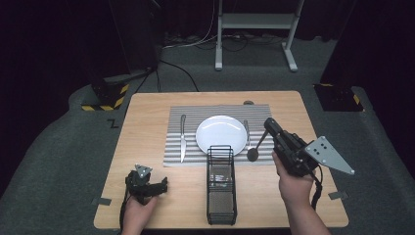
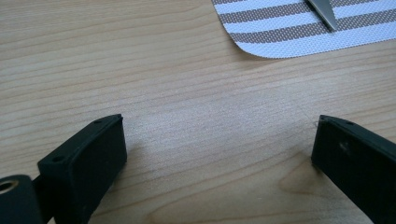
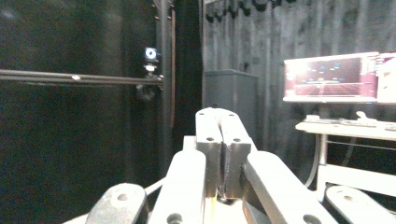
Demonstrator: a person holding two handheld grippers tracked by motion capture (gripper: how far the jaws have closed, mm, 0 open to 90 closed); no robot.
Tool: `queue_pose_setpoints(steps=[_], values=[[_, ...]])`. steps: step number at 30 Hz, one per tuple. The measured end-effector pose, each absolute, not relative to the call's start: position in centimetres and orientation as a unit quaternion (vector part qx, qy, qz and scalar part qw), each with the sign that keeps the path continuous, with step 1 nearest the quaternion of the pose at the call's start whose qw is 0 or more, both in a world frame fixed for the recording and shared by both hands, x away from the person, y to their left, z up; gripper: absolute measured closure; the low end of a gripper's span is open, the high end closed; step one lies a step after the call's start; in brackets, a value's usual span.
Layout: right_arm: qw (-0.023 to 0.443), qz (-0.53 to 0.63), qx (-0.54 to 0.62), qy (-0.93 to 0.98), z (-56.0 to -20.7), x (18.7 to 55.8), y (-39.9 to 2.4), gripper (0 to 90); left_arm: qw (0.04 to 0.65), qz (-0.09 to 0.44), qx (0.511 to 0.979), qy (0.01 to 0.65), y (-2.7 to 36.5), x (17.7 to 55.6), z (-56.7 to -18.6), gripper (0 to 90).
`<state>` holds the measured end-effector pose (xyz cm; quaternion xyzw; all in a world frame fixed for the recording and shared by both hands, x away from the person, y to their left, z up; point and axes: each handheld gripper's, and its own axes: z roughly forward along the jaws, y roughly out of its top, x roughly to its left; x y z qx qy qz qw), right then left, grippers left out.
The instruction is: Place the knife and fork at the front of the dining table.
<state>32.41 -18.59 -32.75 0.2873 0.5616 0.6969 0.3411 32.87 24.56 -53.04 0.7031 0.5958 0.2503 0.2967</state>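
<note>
Round white plate point(image 1: 221, 134) sitting on striped woven mat point(image 1: 193, 113), right gripper point(image 1: 268, 124) pinching a dark spoon point(image 1: 253, 152) by its handle, bowl hanging over the mat's edge, left gripper point(image 1: 164, 184) resting wide open on wood-grain table point(image 1: 147, 112), holding nothing.

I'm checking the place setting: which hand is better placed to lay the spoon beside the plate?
Right. The right gripper grips the spoon over the placemat, right of the plate; the left gripper rests open, far off.
</note>
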Motion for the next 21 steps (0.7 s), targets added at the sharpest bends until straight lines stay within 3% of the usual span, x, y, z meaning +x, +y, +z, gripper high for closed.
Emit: queue_pose_setpoints(steps=[6,21], values=[[0.36,0.665,0.317,0.572,-34.6,33.7,-20.6,88.2,0.297,0.25,0.703,0.596,24.6,32.9,-53.0,3.3],[0.357,0.604,0.377,0.605,-40.4,39.0,-23.1,88.2,0.297,0.251,0.702,0.596,24.5,32.8,-53.0,3.5]])
